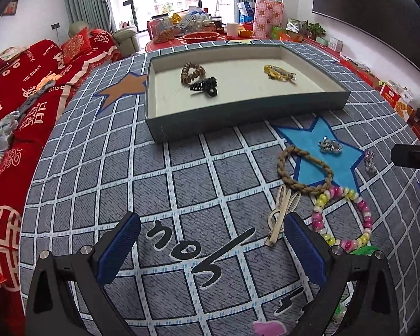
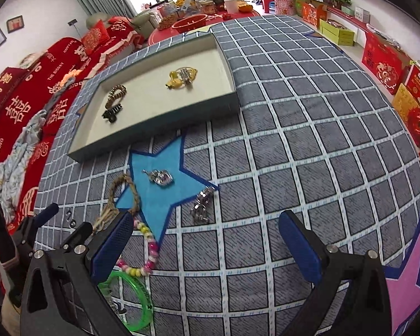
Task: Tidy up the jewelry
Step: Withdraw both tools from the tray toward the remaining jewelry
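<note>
A shallow tray (image 1: 238, 114) (image 2: 159, 124) lies on the checked cloth and holds a brown coil hair tie (image 1: 192, 72), a black claw clip (image 1: 205, 86) and a yellow piece (image 1: 278, 72) (image 2: 182, 77). Loose on the cloth lie a braided loop (image 1: 303, 172), a beige clip (image 1: 280, 214), a bead bracelet (image 1: 344, 215) (image 2: 147, 247), a silver charm (image 1: 329, 146) (image 2: 161, 177), a silver chain (image 2: 200, 205) and a green bangle (image 2: 131, 299). My left gripper (image 1: 212, 245) is open and empty, just left of the beige clip. My right gripper (image 2: 205, 242) is open and empty, below the silver chain.
A red sofa (image 1: 22, 98) runs along the left of the table. A cluttered red table (image 1: 198, 32) stands beyond the tray. Boxes (image 2: 386, 56) line the right wall. The left gripper shows at the left edge of the right wrist view (image 2: 42, 224).
</note>
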Action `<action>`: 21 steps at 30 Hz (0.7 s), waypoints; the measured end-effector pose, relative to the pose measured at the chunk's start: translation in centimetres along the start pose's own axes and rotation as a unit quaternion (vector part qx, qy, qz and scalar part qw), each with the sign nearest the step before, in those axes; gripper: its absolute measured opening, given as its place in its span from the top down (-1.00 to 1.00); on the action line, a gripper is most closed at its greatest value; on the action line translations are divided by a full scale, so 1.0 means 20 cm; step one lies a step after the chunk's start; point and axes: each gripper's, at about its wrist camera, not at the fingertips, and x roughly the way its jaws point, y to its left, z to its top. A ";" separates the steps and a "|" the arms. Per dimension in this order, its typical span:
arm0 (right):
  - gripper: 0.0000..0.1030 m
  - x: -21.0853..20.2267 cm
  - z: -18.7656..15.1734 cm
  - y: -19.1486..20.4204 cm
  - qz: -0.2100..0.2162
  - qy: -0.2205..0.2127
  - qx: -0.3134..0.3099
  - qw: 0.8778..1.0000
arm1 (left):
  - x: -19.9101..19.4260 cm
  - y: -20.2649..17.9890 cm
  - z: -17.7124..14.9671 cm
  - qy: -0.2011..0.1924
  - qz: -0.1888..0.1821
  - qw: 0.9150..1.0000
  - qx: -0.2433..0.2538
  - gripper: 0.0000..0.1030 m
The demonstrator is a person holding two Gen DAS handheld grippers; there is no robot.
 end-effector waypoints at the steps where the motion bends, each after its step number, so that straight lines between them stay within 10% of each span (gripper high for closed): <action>1: -1.00 0.00 -0.01 0.00 -0.004 0.001 0.000 1.000 | 0.01 0.00 -0.01 0.002 0.000 1.000 0.000 -1.00; 21: -0.99 0.11 -0.06 -0.02 -0.060 0.012 -0.005 0.998 | 0.04 -0.03 -0.02 0.007 -0.012 1.000 0.017 -1.00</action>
